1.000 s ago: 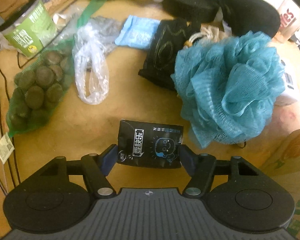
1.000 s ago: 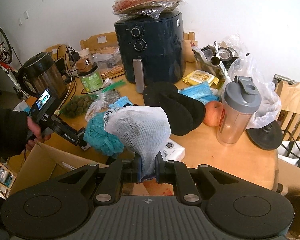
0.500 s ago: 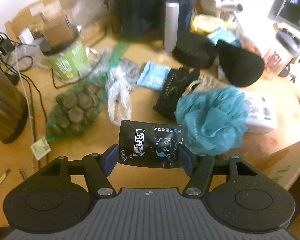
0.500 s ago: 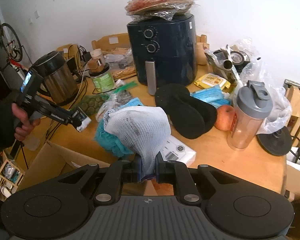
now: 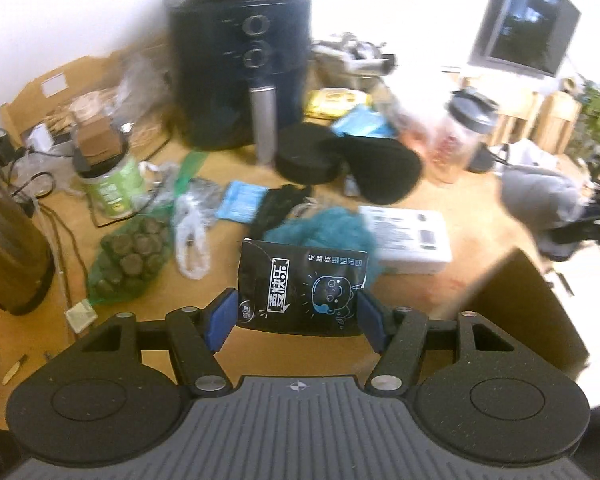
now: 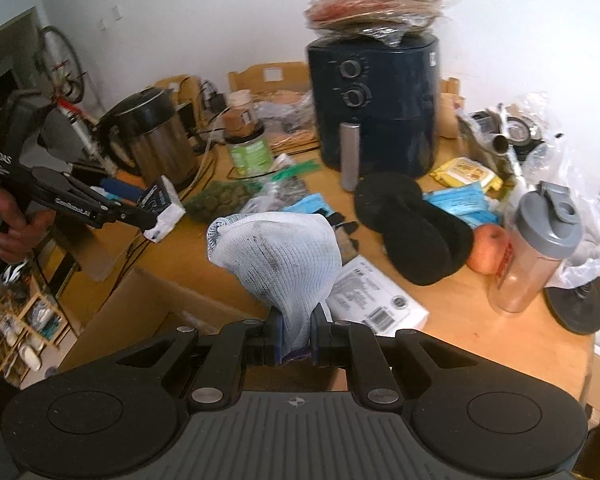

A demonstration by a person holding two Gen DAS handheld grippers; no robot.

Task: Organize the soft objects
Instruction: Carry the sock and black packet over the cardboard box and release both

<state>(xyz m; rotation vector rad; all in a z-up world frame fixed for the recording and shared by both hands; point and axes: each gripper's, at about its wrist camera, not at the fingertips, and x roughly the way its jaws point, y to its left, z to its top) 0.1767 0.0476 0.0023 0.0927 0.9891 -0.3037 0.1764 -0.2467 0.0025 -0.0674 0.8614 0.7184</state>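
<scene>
Blurred cluttered table, teal mesh pouf half behind black packet.

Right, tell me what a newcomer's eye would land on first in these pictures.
Probably the big dark blue air fryer at the back of the cluttered wooden table, topped with a bagged stack of paper liners. Next, the two held items close to the cameras: a black printed packet clamped in the left tongs and a white mesh cloth pinched in the right tongs. A teal bath pouf lies just beyond the packet.
</scene>
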